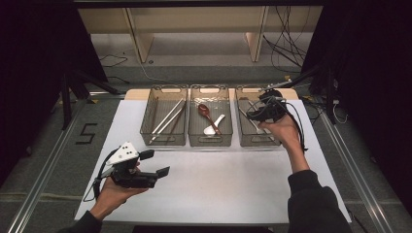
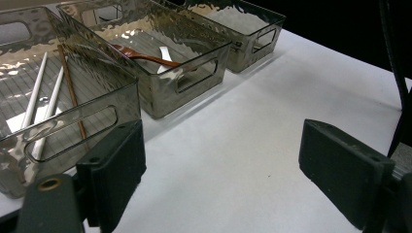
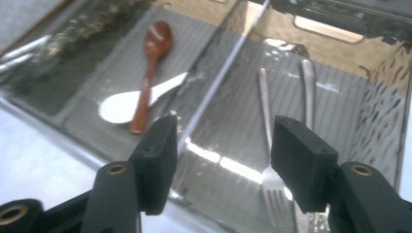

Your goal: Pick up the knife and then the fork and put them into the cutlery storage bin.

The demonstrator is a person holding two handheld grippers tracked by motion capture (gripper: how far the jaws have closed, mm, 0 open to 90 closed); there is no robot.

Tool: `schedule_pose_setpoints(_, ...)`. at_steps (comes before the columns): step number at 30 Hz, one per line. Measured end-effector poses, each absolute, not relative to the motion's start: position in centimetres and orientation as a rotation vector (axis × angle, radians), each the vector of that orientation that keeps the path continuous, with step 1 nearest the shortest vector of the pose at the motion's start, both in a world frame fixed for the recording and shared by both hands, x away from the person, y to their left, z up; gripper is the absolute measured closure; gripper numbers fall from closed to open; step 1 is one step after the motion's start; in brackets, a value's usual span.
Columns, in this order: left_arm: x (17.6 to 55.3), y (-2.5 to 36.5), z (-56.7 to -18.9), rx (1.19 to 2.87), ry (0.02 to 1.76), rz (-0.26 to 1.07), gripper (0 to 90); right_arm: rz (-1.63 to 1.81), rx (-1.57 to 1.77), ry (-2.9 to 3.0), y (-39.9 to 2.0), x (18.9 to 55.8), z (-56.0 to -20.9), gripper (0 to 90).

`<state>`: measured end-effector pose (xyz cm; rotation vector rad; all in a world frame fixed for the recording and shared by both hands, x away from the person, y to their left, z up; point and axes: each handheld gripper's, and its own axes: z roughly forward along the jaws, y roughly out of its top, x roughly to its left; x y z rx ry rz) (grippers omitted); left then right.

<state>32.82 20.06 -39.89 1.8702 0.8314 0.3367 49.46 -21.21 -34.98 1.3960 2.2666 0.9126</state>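
Three clear bins hold sorted cutlery; from the left, the left gripper waits with jaws wide and empty over the white mat. Over the right bin, the right gripper stands parted and empty above the fork; best lift straight up, clear of the walls.

High view: fixed above the person's side, facing forward and down over the whole white table. Left gripper view: low, close to the tabletop, facing along its jaws toward three clear ribbed plastic bins beyond the jaw tips. Right gripper view: close above, facing down between its jaws. Shared by all views: the brown wooden spoon and white ceramic spoon.
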Motion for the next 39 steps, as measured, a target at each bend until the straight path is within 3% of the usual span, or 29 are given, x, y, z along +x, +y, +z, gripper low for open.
schedule_pose_setpoints(22, 32.9, 20.0, -40.0, 1.877, 0.837, 0.333, 16.3, 1.168, 1.274, 2.253, -20.3, 42.4, -35.0, 32.2)
schedule_pose_setpoints(39, 32.8, 19.9, -40.0, 1.879, 0.830, 0.338, 16.3, 1.229, 1.251, 2.206, -20.7, 40.3, -35.8, 26.8)
